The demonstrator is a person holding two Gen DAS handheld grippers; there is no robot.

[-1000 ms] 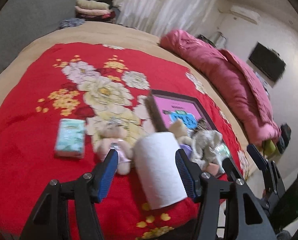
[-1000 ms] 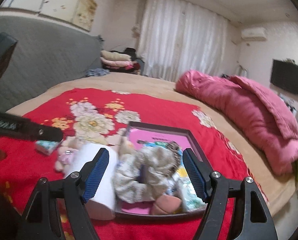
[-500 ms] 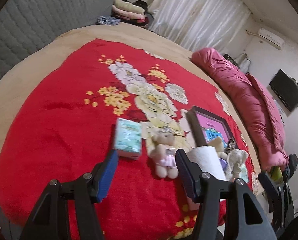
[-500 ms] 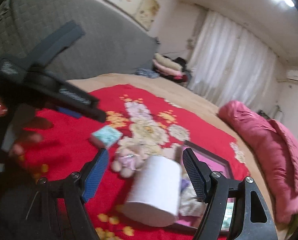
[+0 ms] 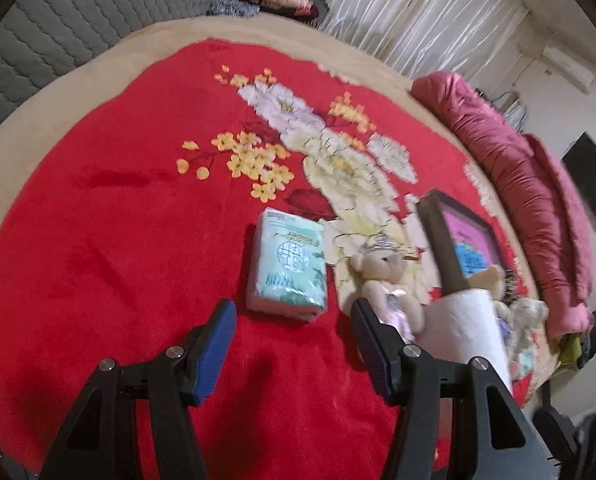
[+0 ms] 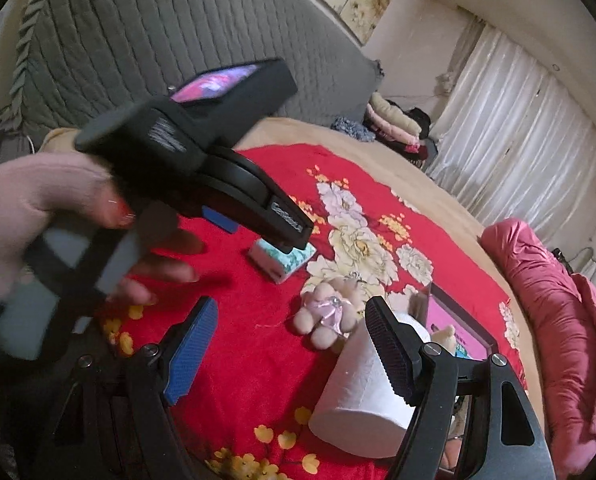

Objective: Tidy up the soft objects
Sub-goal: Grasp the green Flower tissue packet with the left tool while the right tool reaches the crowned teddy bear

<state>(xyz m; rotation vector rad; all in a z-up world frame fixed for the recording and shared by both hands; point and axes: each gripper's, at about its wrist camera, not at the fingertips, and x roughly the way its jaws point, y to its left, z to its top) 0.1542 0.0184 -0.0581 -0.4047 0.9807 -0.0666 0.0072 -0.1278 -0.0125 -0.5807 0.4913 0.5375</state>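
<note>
Tissue pack (image 5: 286, 266) left of teddy bear (image 5: 385, 276)

A: We can't see the whole teddy bear (image 5: 381, 276); the left gripper's finger (image 5: 371, 340) covers its legs.

B: And the toilet roll (image 5: 473, 328) hides the tray's (image 5: 441, 240) near corner; the toys behind are a blur.

A: From the right wrist, the left gripper (image 6: 258, 216) masks half the tissue pack (image 6: 282, 260).

Left gripper (image 6: 254, 236) over tissue pack (image 6: 282, 259), teddy (image 6: 329, 312) beside paper roll (image 6: 361, 396) on red blanket (image 6: 250, 360)
</note>
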